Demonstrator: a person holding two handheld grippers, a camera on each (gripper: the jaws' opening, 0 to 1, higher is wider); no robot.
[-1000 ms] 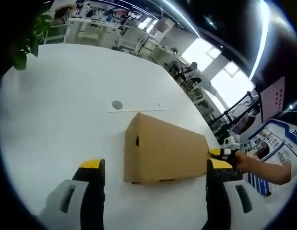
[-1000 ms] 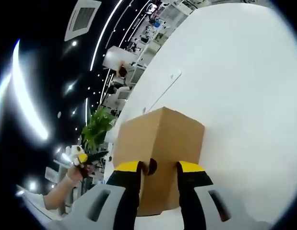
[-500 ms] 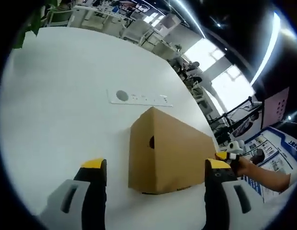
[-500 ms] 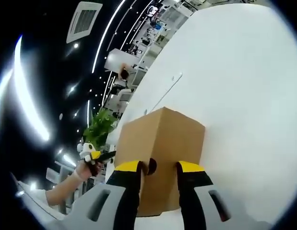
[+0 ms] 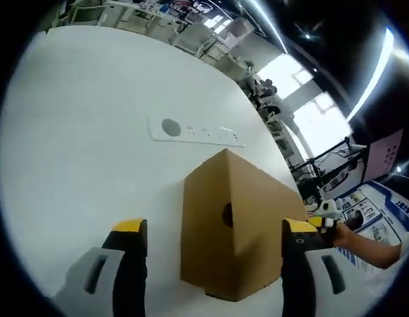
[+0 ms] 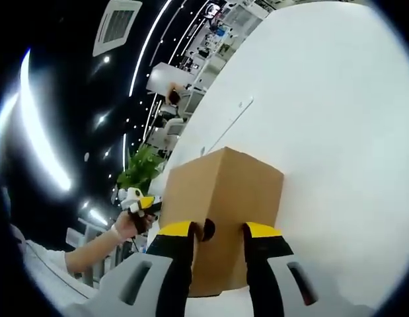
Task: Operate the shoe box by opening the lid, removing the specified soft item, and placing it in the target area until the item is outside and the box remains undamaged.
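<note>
A plain brown cardboard shoe box (image 5: 234, 231) lies lid-down shut on a white table (image 5: 72, 132), one end with a round finger hole facing me. My left gripper (image 5: 214, 230) is open wide just short of that end. At the box's far end a hand holds my right gripper (image 5: 322, 216). In the right gripper view the shoe box (image 6: 224, 191) sits right behind my right gripper (image 6: 219, 230), whose jaws stand narrowly apart on either side of another finger hole; whether they grip is unclear. My left gripper (image 6: 143, 203) shows at the box's left. The soft item is hidden.
A flat white socket strip (image 5: 191, 132) is set into the table beyond the box, also seen as a thin strip (image 6: 225, 127). A potted plant (image 6: 138, 173) and office desks stand past the table edge. A person's hand (image 6: 125, 228) holds the left gripper.
The left gripper has swung round to the box's end, so the finger hole now faces it. In the right gripper view the left gripper rose toward the box. Box and right gripper stayed put.
</note>
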